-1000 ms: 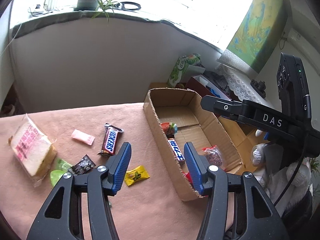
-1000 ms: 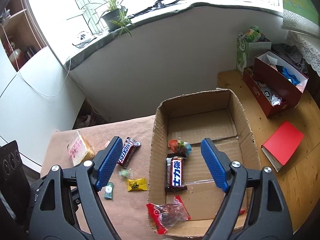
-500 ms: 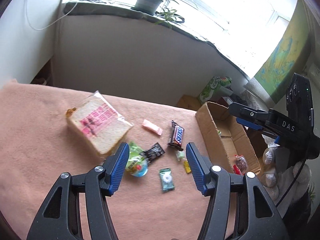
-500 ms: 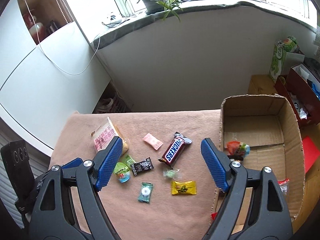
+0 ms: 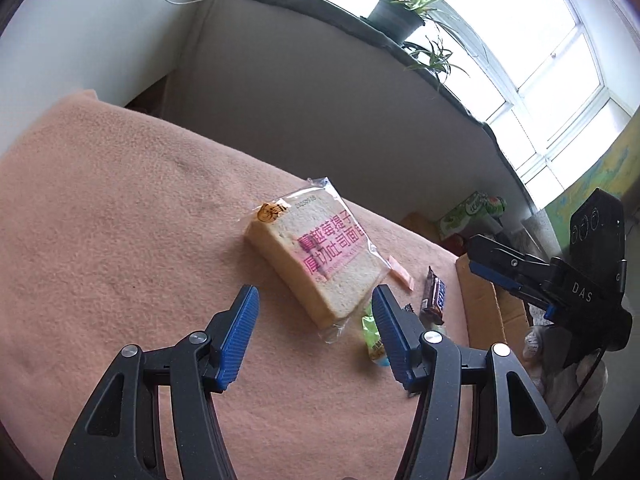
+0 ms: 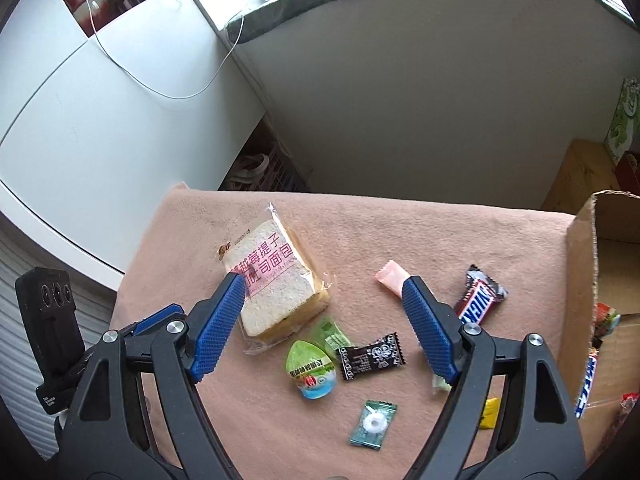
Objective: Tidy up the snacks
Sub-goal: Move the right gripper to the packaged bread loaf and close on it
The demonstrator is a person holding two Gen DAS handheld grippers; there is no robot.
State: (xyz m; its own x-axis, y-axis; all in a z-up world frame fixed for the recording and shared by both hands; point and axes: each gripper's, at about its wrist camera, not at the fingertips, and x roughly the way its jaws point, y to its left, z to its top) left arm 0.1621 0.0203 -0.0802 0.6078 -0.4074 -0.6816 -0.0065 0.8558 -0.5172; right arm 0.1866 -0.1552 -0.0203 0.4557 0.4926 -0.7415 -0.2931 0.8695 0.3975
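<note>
A wrapped bread slice point(image 5: 320, 256) point(image 6: 272, 284) with pink lettering lies on the peach blanket point(image 5: 120, 220). My left gripper point(image 5: 316, 312) hangs open just short of its near corner, nothing between the fingers. My right gripper point(image 6: 324, 296) is open above the loose snacks: a green jelly cup point(image 6: 312, 368), a black candy point(image 6: 372, 356), a teal mint point(image 6: 374, 424), a pink candy point(image 6: 390, 276), a Snickers bar point(image 6: 478, 300) and a yellow candy point(image 6: 490, 412). The cardboard box point(image 6: 580, 280) stands at the right with several snacks inside.
The blanket's far edge drops off toward a grey wall below a windowsill with a potted plant point(image 5: 400, 16). A white cabinet point(image 6: 100, 140) stands left. A wooden shelf point(image 6: 580, 176) with boxes sits behind the cardboard box. The other gripper point(image 5: 560, 288) shows at right in the left wrist view.
Both grippers have swung left, away from the box, and sunk toward the blanket. The bread slice has come close before the left gripper. Neither opening has changed.
</note>
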